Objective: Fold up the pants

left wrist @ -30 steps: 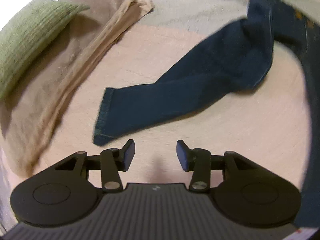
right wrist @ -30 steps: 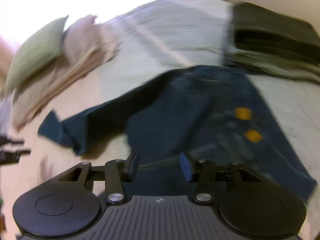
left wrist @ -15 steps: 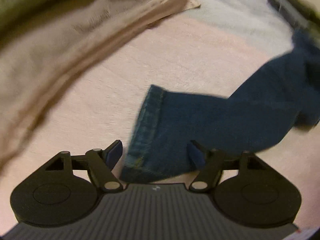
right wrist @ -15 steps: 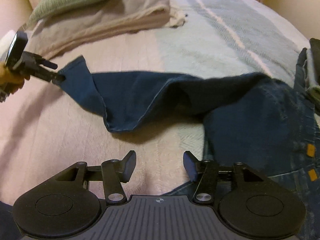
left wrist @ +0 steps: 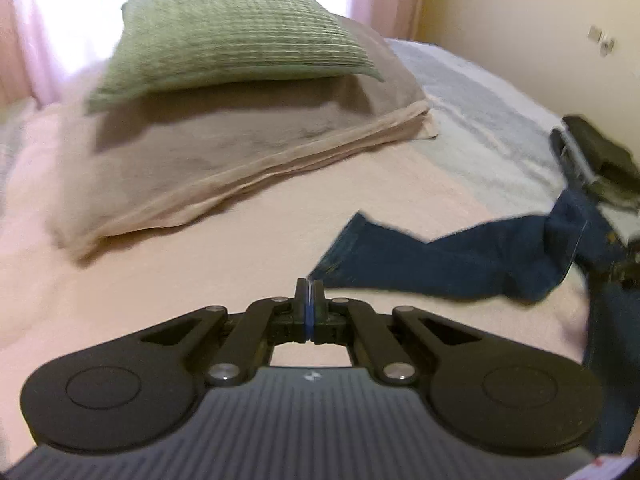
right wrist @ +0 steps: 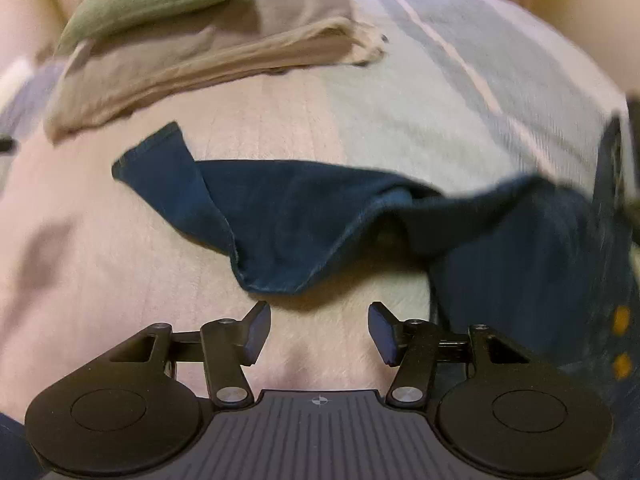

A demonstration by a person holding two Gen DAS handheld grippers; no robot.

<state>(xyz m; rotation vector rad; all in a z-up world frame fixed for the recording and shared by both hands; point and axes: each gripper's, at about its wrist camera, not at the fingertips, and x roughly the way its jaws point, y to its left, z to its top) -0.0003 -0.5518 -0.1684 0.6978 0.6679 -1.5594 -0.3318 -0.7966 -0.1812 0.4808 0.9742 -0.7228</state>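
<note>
dark blue denim pants (right wrist: 304,216) lie crumpled on the bed (right wrist: 400,120), below the stacked pillows (left wrist: 240,120); landmark = the pillows. One leg stretches across the pink part of the cover, its hem end toward the pillow side, the waist part with two orange marks off to the far right, away from the pillows

left gripper (left wrist: 309,300): jaws fully closed, pads pressed together; the hem corner of the leg (left wrist: 332,268) sits right at the fingertips, but whether a sliver of denim is pinched between the pads can't be told, picture is blurred there. right gripper (right wrist: 319,330): jaws apart, nothing between them, hovering just short of the sagging fold of the leg, on the side away from the pillows

handling, as a guess: denim is soft but fairly heavy and thick, it drapes and drags rather than sliding, not fragile, not slippery; the stitched hem and side seam are the stiffest parts, so best taken at the hem corners or the waistband edge. A grip mid-fabric would likely just bunch it up. Twisted leg needs straightening before any fold
</note>
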